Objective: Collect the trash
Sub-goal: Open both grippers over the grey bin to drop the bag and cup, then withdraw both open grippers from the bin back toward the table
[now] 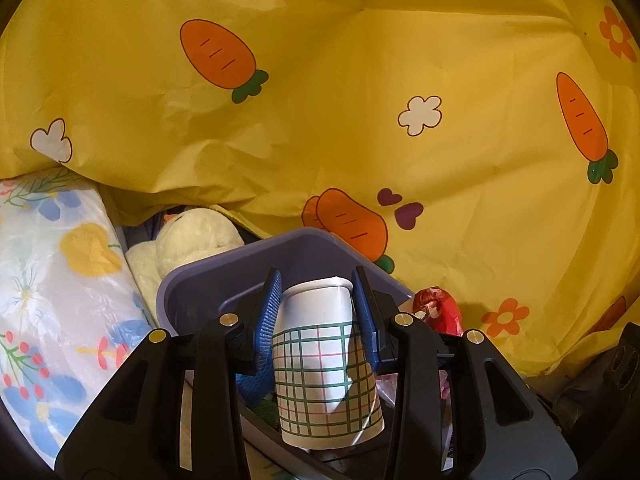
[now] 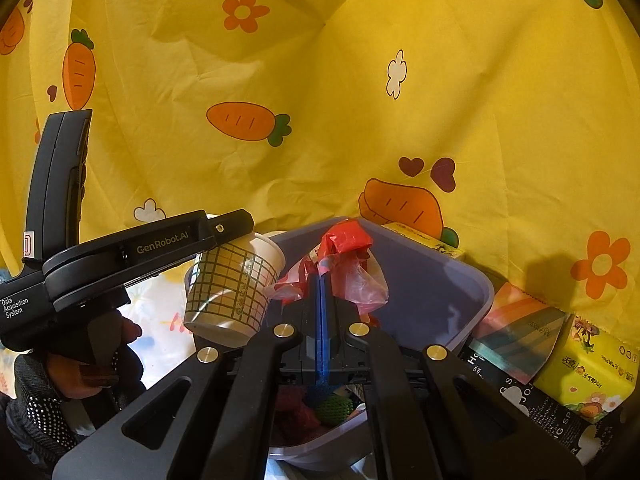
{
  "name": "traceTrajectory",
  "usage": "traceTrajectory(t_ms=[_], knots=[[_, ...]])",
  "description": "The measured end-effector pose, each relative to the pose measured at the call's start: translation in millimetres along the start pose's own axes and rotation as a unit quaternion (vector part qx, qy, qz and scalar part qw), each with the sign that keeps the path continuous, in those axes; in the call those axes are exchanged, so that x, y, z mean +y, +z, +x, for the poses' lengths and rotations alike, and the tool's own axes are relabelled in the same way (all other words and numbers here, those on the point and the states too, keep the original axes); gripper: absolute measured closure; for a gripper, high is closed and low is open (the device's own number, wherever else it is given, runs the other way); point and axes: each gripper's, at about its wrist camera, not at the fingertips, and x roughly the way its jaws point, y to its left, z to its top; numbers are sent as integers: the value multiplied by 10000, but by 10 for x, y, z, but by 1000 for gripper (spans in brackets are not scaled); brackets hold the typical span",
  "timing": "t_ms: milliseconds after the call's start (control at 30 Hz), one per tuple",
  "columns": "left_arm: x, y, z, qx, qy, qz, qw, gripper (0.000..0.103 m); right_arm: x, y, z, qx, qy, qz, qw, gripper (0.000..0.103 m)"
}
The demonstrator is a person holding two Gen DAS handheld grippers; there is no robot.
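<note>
Paper cup (image 1: 320, 344) in left tool (image 1: 318, 300), over bin rim (image 1: 240, 252)

The left wrist camera looks forward and slightly downward along its fingers, close above the purple bin (image 1: 208, 280) at 6 o'clock. The right wrist camera faces likewise from the right, seeing the left gripper (image 2: 240, 236) at 9 o'clock. Both share bin and yellow cloth (image 1: 360, 80).
</note>
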Motion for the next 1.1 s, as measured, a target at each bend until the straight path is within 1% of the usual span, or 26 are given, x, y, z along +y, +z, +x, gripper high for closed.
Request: traceTrajectory(t_ms=[200, 267, 300, 367, 400, 433, 467, 500, 533, 567, 600, 633, 667, 700, 733, 833, 900, 1100], knots=[[16, -1, 3, -1, -16, -30, 10000, 67, 2, -8, 18, 21, 7, 17, 10000, 102], [17, -3, 11, 13, 15, -23, 10000, 65, 1, -13, 28, 37, 20, 31, 10000, 102], [20, -6, 9, 21, -2, -19, 10000, 63, 0, -15, 31, 48, 26, 41, 10000, 102], [39, -15, -4, 8, 33, 6, 10000, 52, 1, -19, 28, 38, 30, 38, 10000, 98], [56, -23, -29, -20, 73, 8, 10000, 43, -1, -22, 29, 31, 2, 27, 10000, 87], [81, -26, -59, -55, 159, 0, 9999, 29, -4, -27, 20, 8, -24, 33, 10000, 67], [116, -28, -101, -106, 278, -27, 9996, 23, -12, -35, 2, -44, -42, 60, 10000, 56], [162, -27, -155, -173, 376, -88, 9991, 13, -18, -42, -14, -97, -70, 69, 9999, 47], [218, -24, -215, -231, 452, -175, 9986, 9, -25, -46, -18, -112, -129, 58, 9998, 47], [280, -25, -285, -281, 524, -260, 9979, 7, -39, -52, -22, -132, -184, 68, 9997, 45], [340, -26, -359, -324, 609, -312, 9971, 6, -61, -59, -26, -146, -219, 109, 9996, 39], [396, -31, -427, -349, 738, -328, 9961, 6, -84, -67, -30, -141, -244, 166, 9995, 35], [446, -40, -495, -370, 897, -321, 9948, 6, -99, -72, -34, -135, -254, 215, 9994, 34], [495, -53, -561, -390, 1043, -319, 9933, 6, -108, -79, -43, -132, -266, 261, 9992, 30], [543, -69, -627, -406, 1148, -321, 9920, 6, -106, -82, -53, -139, -271, 295, 9991, 26], [643, -133, -815, -420, 1398, -288, 9889, 6, -48, -87, -108, -186, -247, 298, 9991, 20], [689, -185, -941, -447, 1550, -233, 9866, 6, 7, -85, -156, -210, -233, 294, 9991, 16], [773, -326, -1346, -587, 1934, -151, 9792, 6, 187, -80, -324, -320, -175, 237, 9991, 15]])
